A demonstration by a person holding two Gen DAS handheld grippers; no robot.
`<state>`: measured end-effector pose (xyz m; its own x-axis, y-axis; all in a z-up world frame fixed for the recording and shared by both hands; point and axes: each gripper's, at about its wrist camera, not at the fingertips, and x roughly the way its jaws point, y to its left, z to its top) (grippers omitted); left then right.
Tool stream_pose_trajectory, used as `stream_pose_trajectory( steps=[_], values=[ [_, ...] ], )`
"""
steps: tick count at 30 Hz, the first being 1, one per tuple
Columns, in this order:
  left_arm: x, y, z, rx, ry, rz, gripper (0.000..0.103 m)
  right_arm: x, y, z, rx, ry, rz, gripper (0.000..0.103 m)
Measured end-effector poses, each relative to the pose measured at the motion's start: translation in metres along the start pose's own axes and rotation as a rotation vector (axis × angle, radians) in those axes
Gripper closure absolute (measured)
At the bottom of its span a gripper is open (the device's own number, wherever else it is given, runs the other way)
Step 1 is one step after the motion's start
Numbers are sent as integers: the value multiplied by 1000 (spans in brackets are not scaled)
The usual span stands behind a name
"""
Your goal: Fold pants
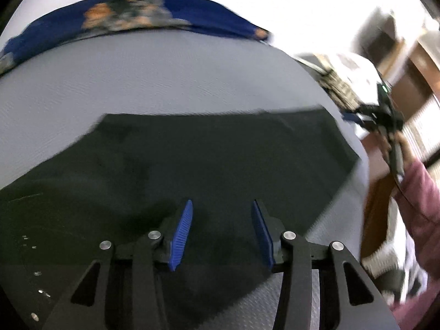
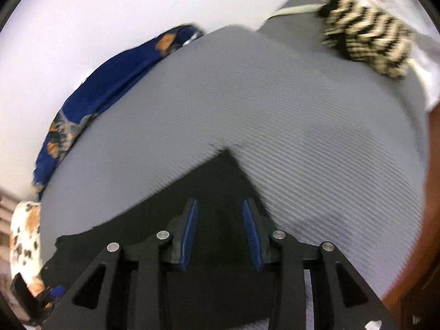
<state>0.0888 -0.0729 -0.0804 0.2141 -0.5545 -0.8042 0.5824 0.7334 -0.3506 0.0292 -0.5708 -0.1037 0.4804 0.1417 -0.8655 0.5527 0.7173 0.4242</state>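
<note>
No readable text, label or number anywhere.

Right gripper angled down over black pants, blue pads parted with nothing clamped, pants corner laid flat on grey ribbed surface, blue patterned cloth at left edge, striped fabric at upper right.

Setting: domestic room, probably a bedroom. Evidence: grey ribbed bedspread over a soft, wide surface set against a white wall; blue floral cloth along the far edge; black-and-cream zigzag textile; brown wooden furniture alongside; black pants laid out flat.
</note>
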Motion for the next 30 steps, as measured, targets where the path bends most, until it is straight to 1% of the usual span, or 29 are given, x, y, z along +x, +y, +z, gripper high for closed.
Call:
stream_pose_trajectory(
  steps=[4,7,10,14,18,22,24,25,27,30],
  values=[
    [0,24,6,-95,-28,55,57,24,5,24,-21,41,-1,74],
    [0,32,3,-131,-32,80,57,34,0,35,-34,59,-34,74],
    [6,39,2,-157,-27,100,57,42,-9,38,-23,87,-35,74],
    [11,46,-1,-178,-10,109,57,51,-16,35,-27,136,-15,74],
    [16,48,-1,-180,8,121,57,43,-16,26,-62,135,30,74],
    [18,50,-2,-193,15,122,57,30,-12,14,-156,119,90,74],
    [19,52,-1,-202,16,121,57,26,-11,9,-190,112,104,74],
    [19,53,-2,-208,16,122,57,23,-10,8,-209,104,108,74],
    [19,52,-2,-210,15,125,57,19,-6,5,-247,76,74,74],
    [19,52,-3,-207,17,130,57,16,-2,3,-274,63,59,74]
  ],
)
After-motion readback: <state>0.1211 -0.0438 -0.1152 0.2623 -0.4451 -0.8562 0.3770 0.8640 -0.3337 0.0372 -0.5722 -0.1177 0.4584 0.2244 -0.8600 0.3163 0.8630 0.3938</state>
